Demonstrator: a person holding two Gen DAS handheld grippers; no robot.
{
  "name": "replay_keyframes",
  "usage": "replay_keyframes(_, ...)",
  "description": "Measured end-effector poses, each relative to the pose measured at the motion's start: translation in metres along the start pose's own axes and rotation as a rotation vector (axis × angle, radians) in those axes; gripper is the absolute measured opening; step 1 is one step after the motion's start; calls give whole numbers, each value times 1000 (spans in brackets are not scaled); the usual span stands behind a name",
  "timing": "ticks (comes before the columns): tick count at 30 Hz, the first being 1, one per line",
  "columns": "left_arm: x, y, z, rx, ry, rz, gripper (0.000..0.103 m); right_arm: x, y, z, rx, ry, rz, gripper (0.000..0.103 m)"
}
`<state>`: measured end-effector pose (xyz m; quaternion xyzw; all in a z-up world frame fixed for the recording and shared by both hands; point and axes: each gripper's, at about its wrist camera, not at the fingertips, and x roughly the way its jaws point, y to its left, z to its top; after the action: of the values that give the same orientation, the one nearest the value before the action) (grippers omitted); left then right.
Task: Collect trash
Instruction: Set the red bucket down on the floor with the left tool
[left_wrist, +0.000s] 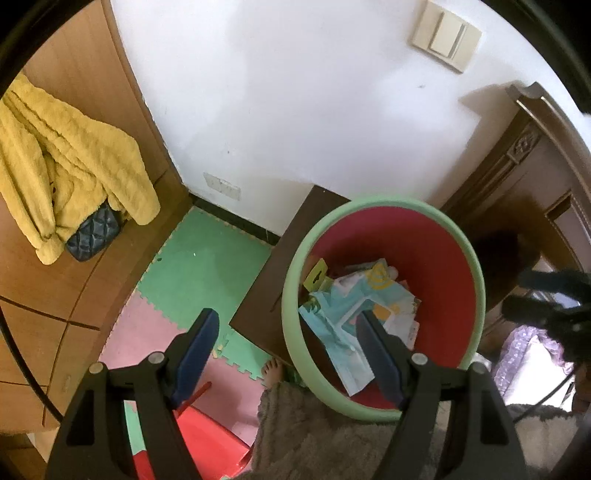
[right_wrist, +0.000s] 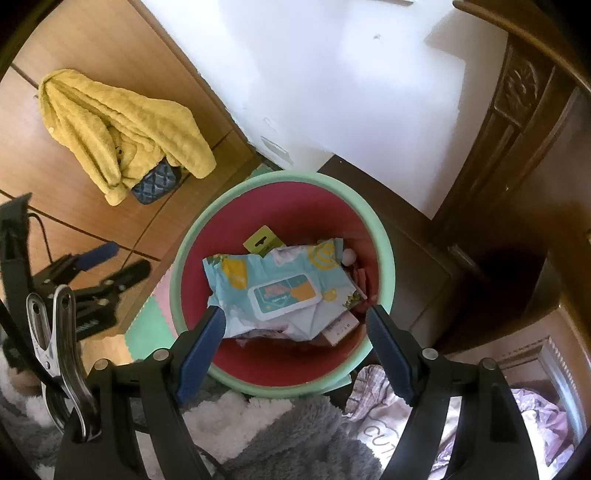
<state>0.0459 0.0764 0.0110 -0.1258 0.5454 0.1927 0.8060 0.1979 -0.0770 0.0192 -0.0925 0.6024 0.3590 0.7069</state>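
Two grippers, left (left_wrist: 286, 330) and right (right_wrist: 295, 325), jaws apart, empty. Pale-blue soft wipes pack (right_wrist: 280, 291) lies w/ other trash inside round green-rimmed red plastic bin (right_wrist: 284, 177). Deposit apparently done; remaining trash not visible.

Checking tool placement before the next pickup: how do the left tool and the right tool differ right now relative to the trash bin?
The right tool sits centred over the trash bin, its fingers framing the wet-wipes packet; the left tool is off to the bin's side, one finger over the foam floor mat, the other over the bin. Both point steeply down, stand open and hold nothing.
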Motion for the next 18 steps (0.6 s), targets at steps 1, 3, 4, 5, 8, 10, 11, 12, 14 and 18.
replay_keyframes(1,-2,0,0,0,3,-15,80,2,0,0,1,6,2,81)
replay_keyframes(3,-5,-2,0,1,0,-24,80,4,0,-2,-1,17,2,81)
replay_keyframes(4,-6,-5,-1,9,-2,-18,80,5,0,-2,-5,21,0,81)
replay_keyframes(5,-6,-7,-3,17,0,-13,80,6,1,-2,-7,22,-1,81)
replay_keyframes(8,-3,-11,-4,16,7,-13,80,5,1,0,-17,12,-12,81)
replay_keyframes(10,-5,-11,-3,6,3,-11,80,3,1,1,-18,-1,-25,81)
replay_keyframes(11,-5,-10,-3,4,-3,-6,80,2,0,2,-17,-12,-41,81)
replay_keyframes(12,-7,-9,-2,-2,-10,0,80,1,0,2,-18,-18,-47,81)
replay_keyframes(14,-8,-5,-1,-25,-15,-5,80,0,-3,2,-14,-27,-50,81)
replay_keyframes(18,-5,-1,0,-49,2,-10,80,2,-9,5,6,-22,-50,81)
